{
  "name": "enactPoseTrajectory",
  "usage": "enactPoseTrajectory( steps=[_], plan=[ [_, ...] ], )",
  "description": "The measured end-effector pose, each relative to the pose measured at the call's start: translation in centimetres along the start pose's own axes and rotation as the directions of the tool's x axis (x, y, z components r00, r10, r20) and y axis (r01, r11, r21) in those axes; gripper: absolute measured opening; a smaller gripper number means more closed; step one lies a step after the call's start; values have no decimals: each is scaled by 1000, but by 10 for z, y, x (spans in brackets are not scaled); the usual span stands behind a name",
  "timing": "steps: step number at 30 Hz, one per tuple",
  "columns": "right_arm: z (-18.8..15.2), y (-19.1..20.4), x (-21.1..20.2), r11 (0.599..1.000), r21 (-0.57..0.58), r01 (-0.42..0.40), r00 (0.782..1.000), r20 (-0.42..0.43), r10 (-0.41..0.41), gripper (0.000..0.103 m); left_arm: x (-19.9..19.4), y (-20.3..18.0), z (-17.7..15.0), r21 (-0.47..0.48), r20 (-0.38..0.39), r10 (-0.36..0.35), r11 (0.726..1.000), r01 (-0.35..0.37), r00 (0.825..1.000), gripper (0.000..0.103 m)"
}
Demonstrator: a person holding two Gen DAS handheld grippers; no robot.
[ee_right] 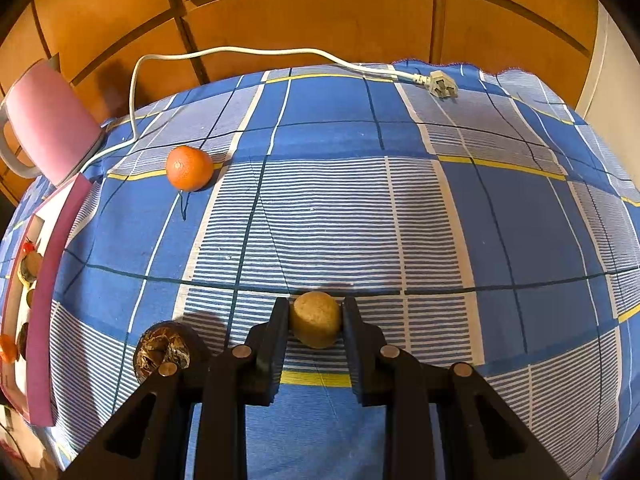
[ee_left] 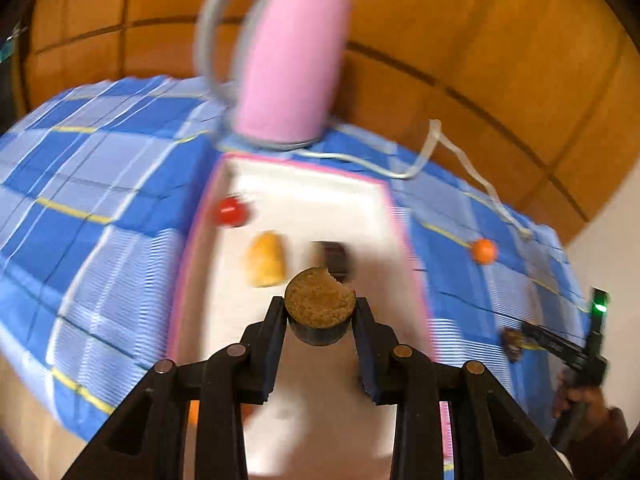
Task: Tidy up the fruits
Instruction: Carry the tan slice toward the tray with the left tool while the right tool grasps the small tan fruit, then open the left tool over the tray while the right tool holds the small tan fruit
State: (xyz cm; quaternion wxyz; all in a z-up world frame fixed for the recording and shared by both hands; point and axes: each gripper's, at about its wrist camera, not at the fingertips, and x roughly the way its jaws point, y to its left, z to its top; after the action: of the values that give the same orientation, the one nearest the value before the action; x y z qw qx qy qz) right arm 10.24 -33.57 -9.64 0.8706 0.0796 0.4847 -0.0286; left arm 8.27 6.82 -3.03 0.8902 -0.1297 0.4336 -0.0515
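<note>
My left gripper [ee_left: 320, 308] is shut on a round dark-skinned fruit half with a brown cut face [ee_left: 320, 304], held above the white tray with a pink rim [ee_left: 304, 184]. In the tray lie a red fruit [ee_left: 231, 211], a yellow piece [ee_left: 266, 259] and a dark piece [ee_left: 334, 256]. My right gripper [ee_right: 316, 312] is shut on a small tan round fruit [ee_right: 316, 318] just above the blue checked cloth [ee_right: 360, 208]. An orange [ee_right: 189, 168] lies on the cloth far left; it also shows in the left wrist view [ee_left: 484, 251]. A dark fruit half with a dried inside [ee_right: 162, 350] lies left of the right gripper.
A pink kettle [ee_left: 292, 60] stands behind the tray; its white cord [ee_right: 240, 50] and plug [ee_right: 442, 84] trail across the back of the cloth. A wooden panelled wall [ee_right: 320, 8] is behind. The tray's pink rim [ee_right: 52, 280] is at the left edge of the right wrist view.
</note>
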Motion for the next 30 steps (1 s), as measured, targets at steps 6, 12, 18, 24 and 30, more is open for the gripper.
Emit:
enactPoseTrajectory(
  steps=[6,12,18,24,30],
  plan=[
    [0,0,0,1000,-7,4,1000,1,-4,26,27,14,-1,-5,-51,87,996,-87,995,33],
    [0,1,0,1000,-13,13,1000,0,-13,26,43,16,-6,-6,-76,132,991,-132,988,39],
    [0,1,0,1000,-8,13,1000,2,-13,27,26,8,-8,-5,-5,180,984,-180,984,44],
    [0,1,0,1000,-8,15,1000,0,-15,27,3,-17,-14,63,56,141,987,-145,988,48],
    [0,1,0,1000,-9,18,1000,1,-18,27,-11,-37,-21,115,70,95,988,-103,993,48]
  ],
)
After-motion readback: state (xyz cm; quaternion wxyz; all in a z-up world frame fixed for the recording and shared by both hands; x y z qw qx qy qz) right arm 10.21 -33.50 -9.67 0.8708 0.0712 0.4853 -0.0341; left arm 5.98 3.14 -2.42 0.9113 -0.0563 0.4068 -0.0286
